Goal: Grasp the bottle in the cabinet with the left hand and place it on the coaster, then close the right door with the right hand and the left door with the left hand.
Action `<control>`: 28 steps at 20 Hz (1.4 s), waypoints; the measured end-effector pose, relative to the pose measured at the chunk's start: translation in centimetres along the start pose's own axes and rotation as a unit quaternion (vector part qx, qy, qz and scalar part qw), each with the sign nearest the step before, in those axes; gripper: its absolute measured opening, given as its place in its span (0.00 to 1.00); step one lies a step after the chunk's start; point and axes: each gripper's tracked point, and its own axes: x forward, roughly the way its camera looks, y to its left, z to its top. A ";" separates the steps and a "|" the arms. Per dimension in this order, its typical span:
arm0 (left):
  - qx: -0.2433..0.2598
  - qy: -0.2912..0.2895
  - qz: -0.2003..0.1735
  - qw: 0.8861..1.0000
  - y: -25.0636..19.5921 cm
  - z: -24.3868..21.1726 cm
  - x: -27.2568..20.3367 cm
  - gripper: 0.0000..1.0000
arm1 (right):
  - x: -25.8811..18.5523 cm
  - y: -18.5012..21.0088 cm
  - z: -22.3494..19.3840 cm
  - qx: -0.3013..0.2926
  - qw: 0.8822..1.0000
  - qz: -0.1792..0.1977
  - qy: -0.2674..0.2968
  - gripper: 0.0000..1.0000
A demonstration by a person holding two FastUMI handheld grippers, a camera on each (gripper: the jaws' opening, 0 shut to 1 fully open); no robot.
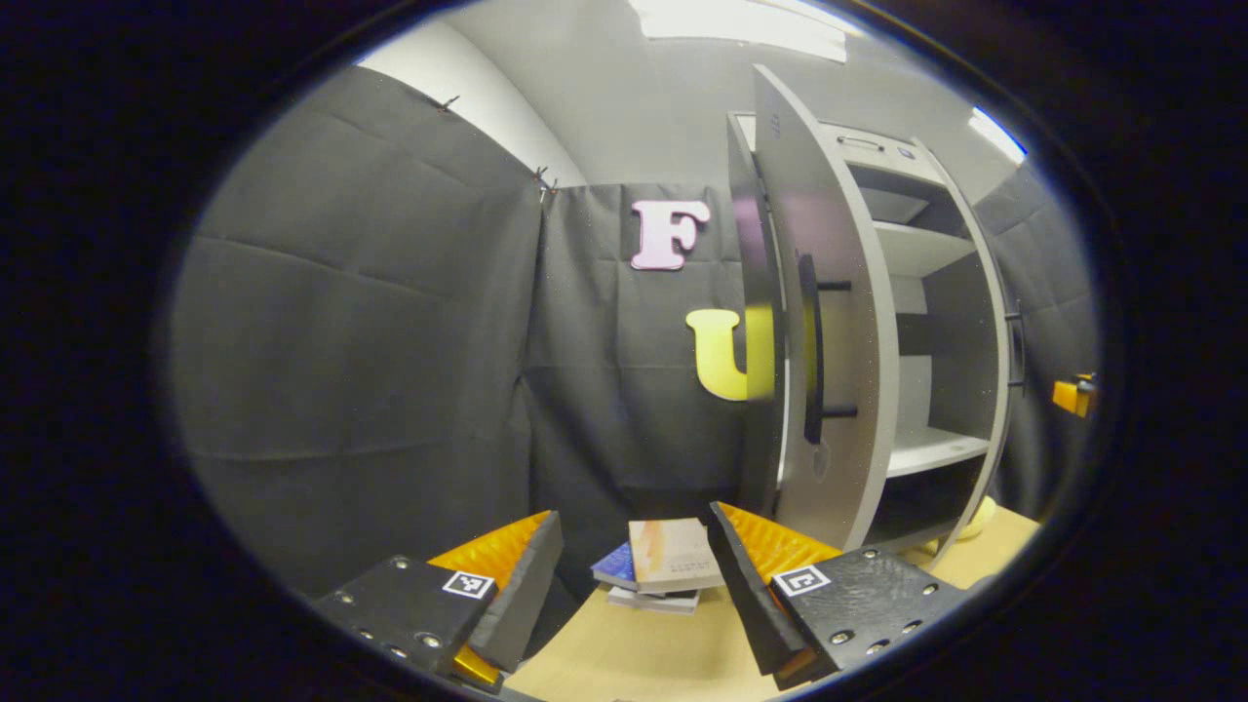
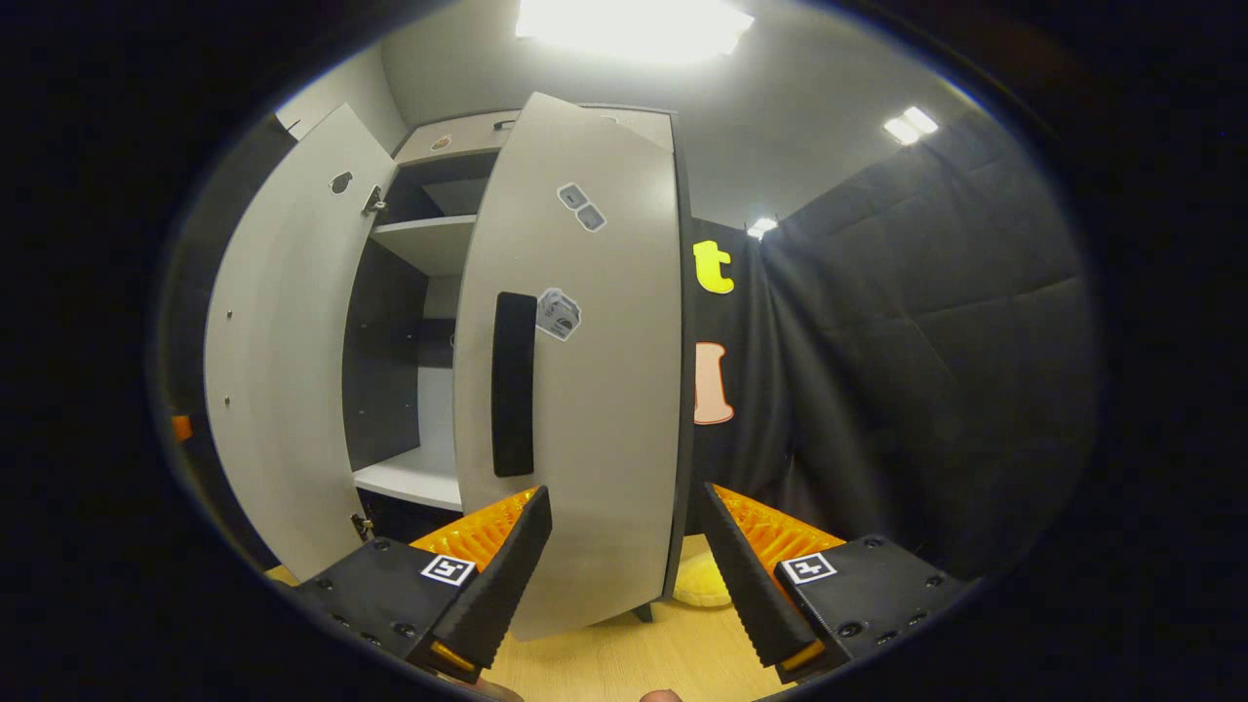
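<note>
The grey cabinet [image 2: 585, 127] stands on a wooden table. Its right door [image 2: 585, 390], with a black handle [image 2: 514, 382], is swung partway shut and hangs just ahead of my right gripper [image 2: 624, 495], which is open and holds nothing. The left door [image 2: 278, 370] stands wide open. In the left gripper view the left door [image 1: 834, 322] is seen nearly edge-on with its black handle [image 1: 809, 361], up and to the right of my open, empty left gripper [image 1: 636, 517]. A pale yellow round thing [image 2: 697, 585] lies on the table under the right door; it may be the coaster.
A small stack of books [image 1: 663, 565] lies on the table [image 1: 634, 653] just beyond my left fingertips. The white lower shelf [image 1: 931, 450] and upper shelf [image 1: 916, 249] look bare. Black cloth walls close in on both sides. An orange part of the other gripper [image 1: 1072, 395] shows past the cabinet.
</note>
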 end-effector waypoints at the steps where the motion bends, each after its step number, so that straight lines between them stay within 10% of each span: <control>1: 0.000 -0.004 -0.003 1.000 -0.2 0.9 0.6 0.80 | -0.3 -0.5 -0.4 0.000 1.000 -0.002 0.005 0.94; 3: -0.001 -0.018 -0.006 1.000 -1.0 2.9 1.8 0.95 | -0.8 -1.9 -1.0 0.001 1.000 -0.011 0.011 0.98; 6: -0.006 -0.035 -0.012 0.999 -2.3 4.9 3.1 0.80 | -1.4 -4.4 -1.5 0.013 0.999 -0.028 0.014 0.95; 9: -0.011 -0.042 -0.010 0.999 -3.7 5.9 3.9 0.94 | -1.8 -6.8 -2.0 0.024 0.999 -0.043 0.019 0.98; 16: 0.038 -0.055 0.020 0.998 -6.1 7.2 4.4 0.94 | -2.2 -11.4 -3.2 0.020 0.998 -0.056 0.028 0.98; 17: 0.038 -0.054 0.021 0.998 -6.1 7.1 4.2 0.80 | -2.1 -11.8 -3.3 0.019 0.998 -0.054 0.030 0.98; 28: 0.025 -0.059 0.004 0.998 -11.9 7.3 2.4 0.94 | -0.5 -15.0 -2.7 0.024 0.999 -0.036 0.021 0.98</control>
